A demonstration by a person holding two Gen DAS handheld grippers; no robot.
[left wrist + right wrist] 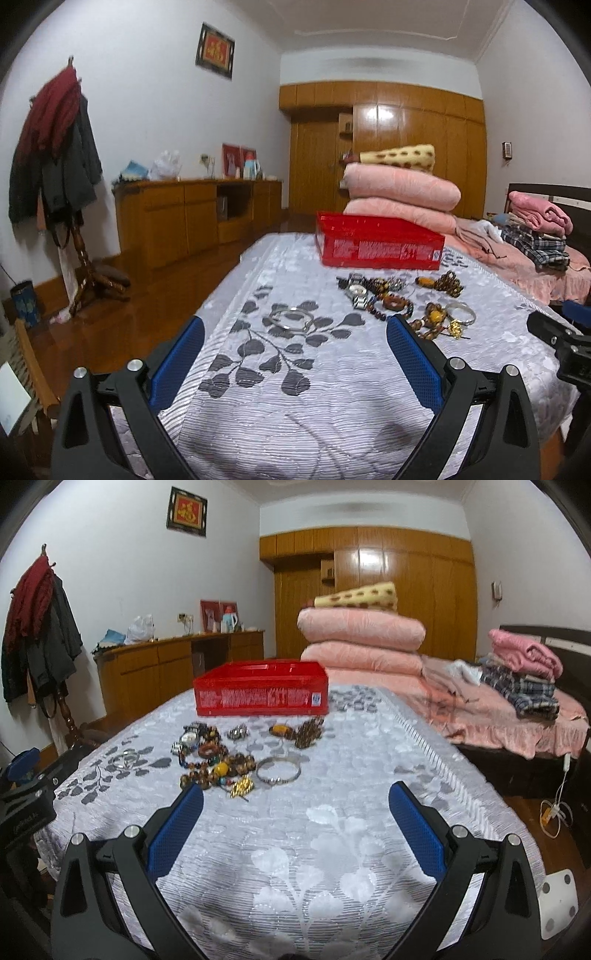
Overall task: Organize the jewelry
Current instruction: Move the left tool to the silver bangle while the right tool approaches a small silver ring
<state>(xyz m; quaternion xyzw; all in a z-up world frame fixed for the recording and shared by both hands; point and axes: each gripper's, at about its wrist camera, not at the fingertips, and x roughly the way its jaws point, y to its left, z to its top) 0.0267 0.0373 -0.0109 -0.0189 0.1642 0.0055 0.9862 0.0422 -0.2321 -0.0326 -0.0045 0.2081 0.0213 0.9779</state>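
A grey-white leaf-patterned bedspread (332, 812) covers the bed; on it sit a red box (261, 692), a jewelry pile (221, 753) of beads and watches, and a silver bangle (291, 320) apart at the left

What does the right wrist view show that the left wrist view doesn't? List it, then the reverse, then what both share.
Only the right wrist view: a white power strip with its cord on the floor, a white stool, and the left gripper's body at its left edge.

Only the left wrist view: a blue patterned bin on the floor, and the right gripper's body at its right edge.

Both: the red box, the jewelry pile, a silver bangle lying apart, the grey leaf-print cloth, and stacked pink quilts.
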